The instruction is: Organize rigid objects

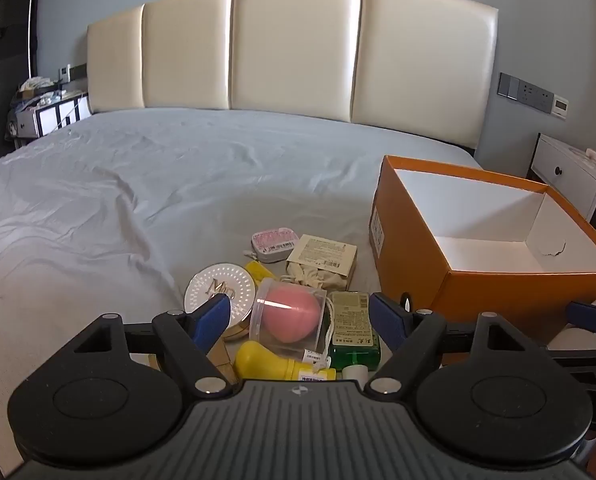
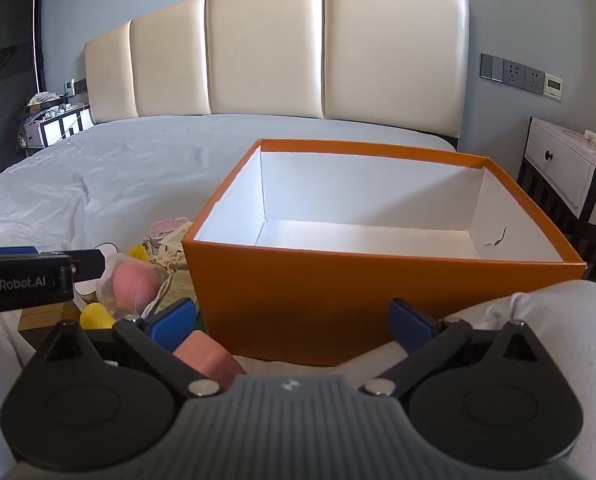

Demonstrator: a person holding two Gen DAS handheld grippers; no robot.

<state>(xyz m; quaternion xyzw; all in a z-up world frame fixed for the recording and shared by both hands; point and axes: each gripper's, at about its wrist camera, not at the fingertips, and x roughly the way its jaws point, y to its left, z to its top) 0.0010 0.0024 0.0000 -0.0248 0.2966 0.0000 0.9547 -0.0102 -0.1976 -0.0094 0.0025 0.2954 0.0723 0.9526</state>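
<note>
A pile of small objects lies on the grey bed sheet in the left wrist view: a clear case with a pink sponge (image 1: 288, 316), a round white compact (image 1: 220, 290), a yellow bottle (image 1: 274, 364), a green bottle (image 1: 353, 328), a pink tin (image 1: 274, 242) and a beige card on a cloth pouch (image 1: 321, 258). My left gripper (image 1: 301, 318) is open, its blue pads on either side of the clear case, not touching it. An empty orange box (image 2: 337, 292) with a white inside stands to the right. My right gripper (image 2: 294, 322) is open and empty in front of the box wall. A pink block (image 2: 208, 356) lies by its left finger.
A cream padded headboard (image 1: 298, 48) backs the bed. A white nightstand (image 2: 565, 172) stands to the right, a cluttered one (image 1: 46, 112) at the far left. A white pillow or cloth (image 2: 557, 320) lies at the right of the box. Wrinkled grey sheet (image 1: 138, 184) spreads to the left.
</note>
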